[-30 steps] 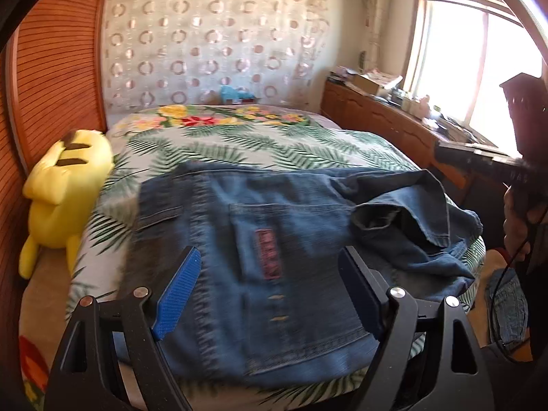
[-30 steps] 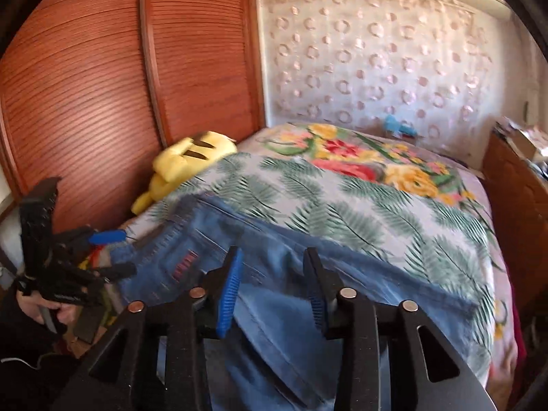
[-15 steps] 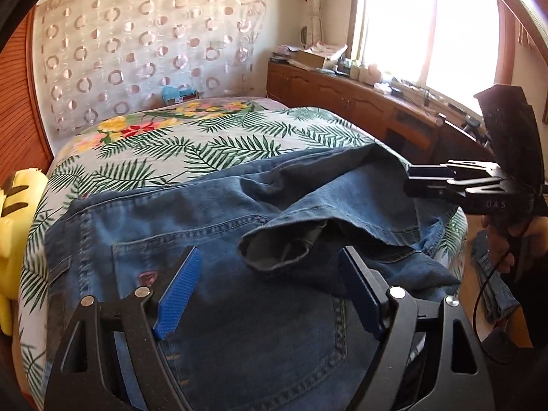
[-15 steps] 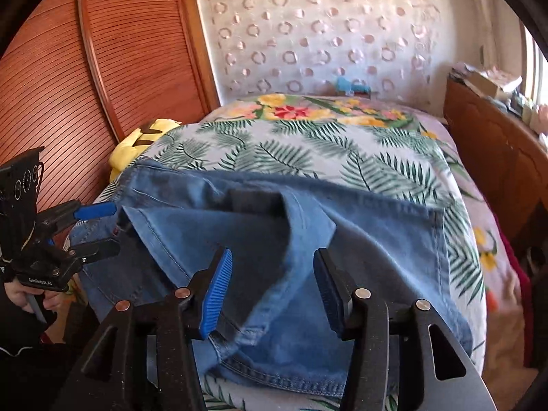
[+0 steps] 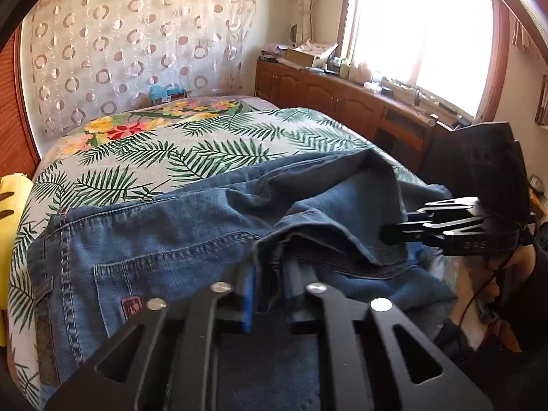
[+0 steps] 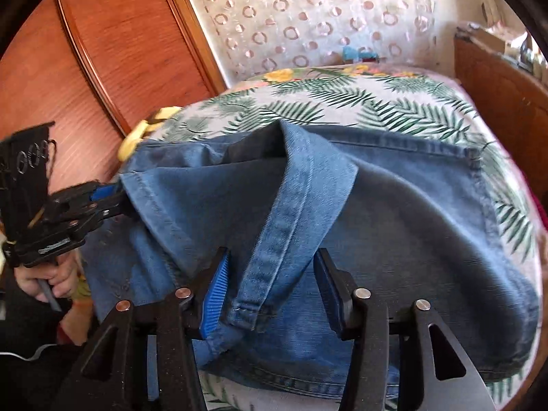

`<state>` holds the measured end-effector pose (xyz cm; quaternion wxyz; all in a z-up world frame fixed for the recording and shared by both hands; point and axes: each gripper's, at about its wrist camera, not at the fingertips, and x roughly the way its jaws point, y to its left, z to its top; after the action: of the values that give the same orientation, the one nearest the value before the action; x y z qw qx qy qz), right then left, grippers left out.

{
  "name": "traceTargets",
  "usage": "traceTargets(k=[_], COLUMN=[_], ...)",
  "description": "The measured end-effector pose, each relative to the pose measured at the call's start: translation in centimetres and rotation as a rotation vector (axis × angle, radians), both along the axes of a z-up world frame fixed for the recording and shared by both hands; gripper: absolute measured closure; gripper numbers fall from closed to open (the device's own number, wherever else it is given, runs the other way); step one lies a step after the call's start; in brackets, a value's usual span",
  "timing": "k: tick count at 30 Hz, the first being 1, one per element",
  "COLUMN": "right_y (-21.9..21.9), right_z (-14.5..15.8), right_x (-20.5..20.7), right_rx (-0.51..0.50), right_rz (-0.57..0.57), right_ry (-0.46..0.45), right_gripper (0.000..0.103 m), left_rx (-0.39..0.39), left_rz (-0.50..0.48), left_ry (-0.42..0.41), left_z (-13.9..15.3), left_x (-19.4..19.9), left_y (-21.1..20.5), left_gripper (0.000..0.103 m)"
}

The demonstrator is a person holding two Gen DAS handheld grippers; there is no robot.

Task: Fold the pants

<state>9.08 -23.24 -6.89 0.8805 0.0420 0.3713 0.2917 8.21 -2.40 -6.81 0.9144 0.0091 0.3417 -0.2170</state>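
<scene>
Blue jeans [image 5: 171, 233] lie across the bed, back pocket up, with one leg folded over in loose creases. My left gripper [image 5: 270, 284] is shut on a bunched denim edge of that leg. The right wrist view shows the same left gripper [image 6: 123, 202] clamped on the jeans' [image 6: 411, 222] left edge. My right gripper [image 6: 270, 287] is closing, and a hemmed strip of the leg lies between its blue pads [image 6: 215, 291] with gaps on both sides. The left wrist view shows the right gripper [image 5: 385, 233] low at the jeans' right end.
The bed sheet [image 5: 205, 150] has a palm-leaf and flower print. A yellow plush toy [image 5: 10, 205] lies at the bed's left side by the wooden wardrobe [image 6: 102, 51]. Wooden cabinets [image 5: 325, 92] with clutter run under the window on the right. A hand [image 6: 58, 274] holds the left gripper.
My left gripper slid right along the jeans and shut on the bunched edge. My right gripper came down closer to the leg hem and its jaws narrowed around it.
</scene>
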Motion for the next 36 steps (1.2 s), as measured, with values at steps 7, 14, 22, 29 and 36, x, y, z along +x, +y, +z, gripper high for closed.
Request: traceTargets(k=[7, 14, 22, 29, 36], right_y=[1.5, 5.9, 13.6, 18.4, 22.6], right_z=[5.2, 12.8, 13.9, 12.7, 12.0], right_x=[-1.7, -2.3, -0.6, 4.4, 6.9], right_rx=[0.006, 0.018, 0.011, -0.016, -0.058], right_rz=[0.069, 0.199, 0.342, 0.374, 0.390], right_ry=[-0.131, -0.281, -0.302, -0.259, -0.204], right_gripper=[0.095, 0.096, 0.097, 0.098, 0.098], left_rx=[-0.056, -0.093, -0.094, -0.098, -0.107], left_rz=[0.053, 0.151, 0.294, 0.355, 0.379], left_ry=[-0.120, -0.176, -0.160, -0.116, -0.035], left_z=[4.7, 6.9, 5.5, 3.2, 0.1], left_x=[-4.6, -8.7, -9.9, -9.9, -9.4], left_y=[2.5, 8.1, 13.8, 16.2, 17.4], left_gripper=[0.094, 0.094, 0.094, 0.094, 0.094])
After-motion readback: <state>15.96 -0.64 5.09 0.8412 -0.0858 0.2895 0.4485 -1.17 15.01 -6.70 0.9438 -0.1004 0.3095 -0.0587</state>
